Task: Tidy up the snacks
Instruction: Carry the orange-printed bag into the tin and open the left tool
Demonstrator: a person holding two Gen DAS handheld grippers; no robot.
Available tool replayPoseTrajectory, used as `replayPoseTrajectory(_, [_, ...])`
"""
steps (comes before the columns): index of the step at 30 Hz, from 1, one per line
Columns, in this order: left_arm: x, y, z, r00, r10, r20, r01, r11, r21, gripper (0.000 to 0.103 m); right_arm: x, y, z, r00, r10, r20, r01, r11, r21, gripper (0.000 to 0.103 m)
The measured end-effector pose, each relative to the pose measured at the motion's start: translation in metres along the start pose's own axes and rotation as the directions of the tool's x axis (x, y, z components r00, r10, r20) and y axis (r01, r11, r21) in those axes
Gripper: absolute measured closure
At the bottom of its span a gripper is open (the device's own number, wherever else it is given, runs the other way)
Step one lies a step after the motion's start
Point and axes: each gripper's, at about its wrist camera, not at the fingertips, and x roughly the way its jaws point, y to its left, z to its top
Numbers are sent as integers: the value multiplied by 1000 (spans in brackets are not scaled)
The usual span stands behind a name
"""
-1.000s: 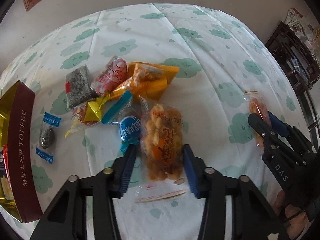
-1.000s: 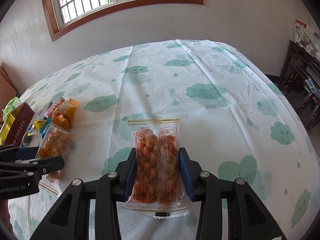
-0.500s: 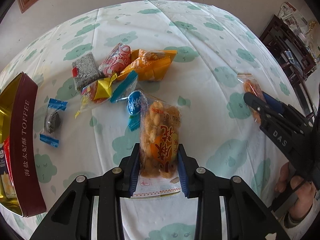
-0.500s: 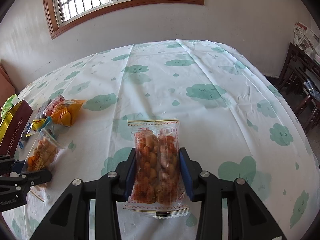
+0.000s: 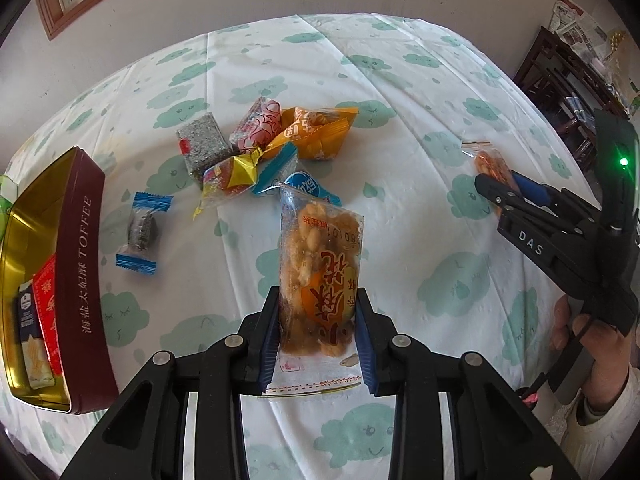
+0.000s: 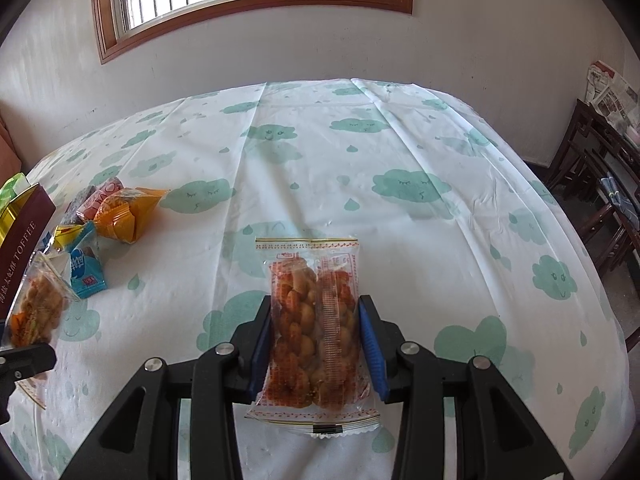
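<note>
— That peanut packet looks light and crinkly, lumpy inside; best pinched across its lower half, and gently.

— That's where the left gripper has it, closed on both sides, lifted off the tablecloth, near the toffee tin.

— And the right gripper?

— Clamped around the red nut packet, over bare cloth.

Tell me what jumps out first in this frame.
Each tool grips a clear snack bag: the left tool holds a peanut bag, the right tool a red bag. Left of them lie a bright wrapper pile and an open toffee tin.
</note>
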Motion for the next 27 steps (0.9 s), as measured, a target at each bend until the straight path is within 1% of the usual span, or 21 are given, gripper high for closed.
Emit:
replayPoseTrajectory(8, [-23,15,-5,998,40,48,-40,999,-9,73,0,0,0,1000,-1,0,1,1000,-1,62])
replayPoseTrajectory(15, [-42,41,-5,992,89,89,-85,995,-48,73,0,1,0,1000,-1,0,1,1000,-1,62])
replayPoseTrajectory(22, [-58,78,-7,984,138,108,-126,986,-108,73,0,1,0,1000,-2,0,2,1000,-2,62])
replayPoseTrajectory(27, [-72,114,-8,975,182,124,-158,971,-179,73,0,1,0,1000,-2,0,2,1000,-2,62])
